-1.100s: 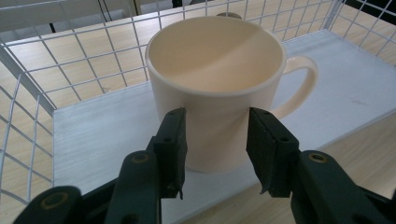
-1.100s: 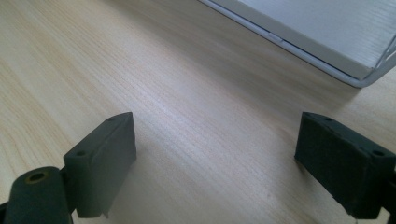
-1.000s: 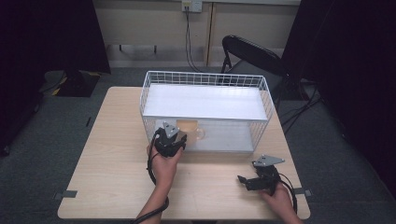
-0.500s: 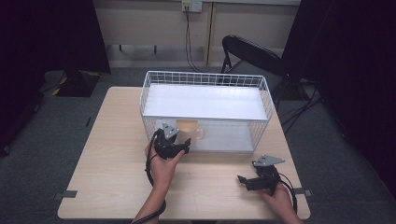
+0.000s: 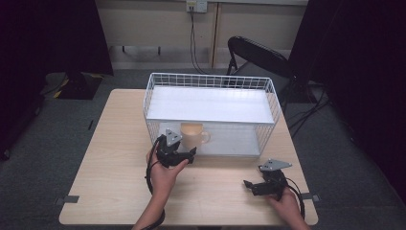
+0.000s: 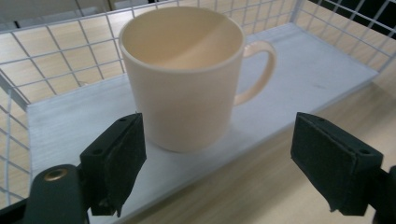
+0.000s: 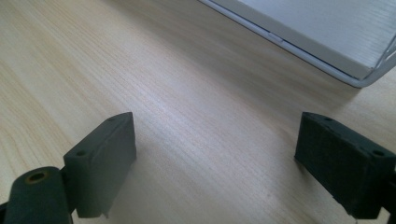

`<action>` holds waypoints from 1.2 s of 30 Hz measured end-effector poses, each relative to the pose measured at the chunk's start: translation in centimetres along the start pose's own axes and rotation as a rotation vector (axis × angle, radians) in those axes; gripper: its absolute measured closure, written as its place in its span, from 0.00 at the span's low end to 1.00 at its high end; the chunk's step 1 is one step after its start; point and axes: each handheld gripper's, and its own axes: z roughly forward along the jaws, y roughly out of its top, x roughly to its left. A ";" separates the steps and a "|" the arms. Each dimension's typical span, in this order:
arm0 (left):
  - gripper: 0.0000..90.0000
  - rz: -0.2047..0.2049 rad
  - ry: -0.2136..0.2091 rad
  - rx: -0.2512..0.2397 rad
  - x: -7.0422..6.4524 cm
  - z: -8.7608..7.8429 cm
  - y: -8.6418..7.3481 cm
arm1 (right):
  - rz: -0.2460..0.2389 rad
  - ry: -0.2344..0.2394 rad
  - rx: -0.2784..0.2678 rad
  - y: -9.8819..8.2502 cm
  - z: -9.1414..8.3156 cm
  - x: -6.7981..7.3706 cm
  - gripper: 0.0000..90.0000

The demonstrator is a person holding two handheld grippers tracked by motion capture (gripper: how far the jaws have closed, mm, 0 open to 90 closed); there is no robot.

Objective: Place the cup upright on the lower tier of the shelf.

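Mug (image 6: 187,79) base hidden behind left gripper (image 6: 224,163); fingers just opened

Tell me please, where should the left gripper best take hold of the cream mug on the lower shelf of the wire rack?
Probably across the body of the mug, coming level from the rack's open front. It stands upright near the shelf edge, handle turned aside, and the left gripper, whose jaws have just been opening, stands wider than the body.

Overhead looks down; tool cameras close.
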 end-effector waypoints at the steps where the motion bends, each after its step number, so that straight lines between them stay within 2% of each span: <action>1: 0.18 0.000 0.000 0.000 0.0 0.0 0.0 | 0.000 0.000 -0.001 0.0 0.0 0.0 0.13; 3: 0.19 -0.004 -0.042 -0.007 0.1 -0.5 -0.3 | 0.000 0.000 -0.001 0.0 0.0 0.0 0.13; 6: 0.18 -0.004 -0.070 -0.001 0.2 -0.9 -0.5 | 0.000 -0.001 -0.002 0.0 0.0 0.0 0.13; 8: 0.18 -0.012 -0.070 0.006 0.3 -1.1 -0.6 | 0.000 0.000 -0.001 0.0 0.0 0.0 0.13; 9: 0.18 -0.002 -0.075 0.005 0.5 -1.3 -0.7 | 0.000 0.000 -0.001 0.0 0.0 0.0 0.13; 15: 0.18 -0.004 -0.076 -0.003 0.8 -2.1 -0.9 | 0.000 0.000 0.000 0.0 0.0 0.0 0.13; 17: 0.18 -0.006 -0.098 0.001 0.9 -2.3 -1.0 | 0.001 0.000 0.000 0.0 0.0 0.0 0.13; 20: 0.18 0.003 -0.102 0.008 1.1 -2.5 -1.2 | 0.001 0.000 0.000 0.0 0.0 0.0 0.13; 23: 0.18 -0.012 -0.125 0.020 1.3 -2.7 -1.5 | 0.000 0.000 -0.001 0.0 0.0 0.0 0.13; 27: 0.18 0.007 -0.125 0.031 1.5 -3.1 -1.8 | 0.001 0.000 0.000 0.0 0.0 0.0 0.13; 32: 0.18 -0.013 -0.136 0.035 2.1 -3.5 -2.2 | 0.000 0.000 0.000 0.0 0.0 0.0 0.13; 36: 0.18 -0.009 -0.146 0.044 2.5 -3.9 -2.6 | 0.001 0.000 0.000 0.0 0.0 0.0 0.13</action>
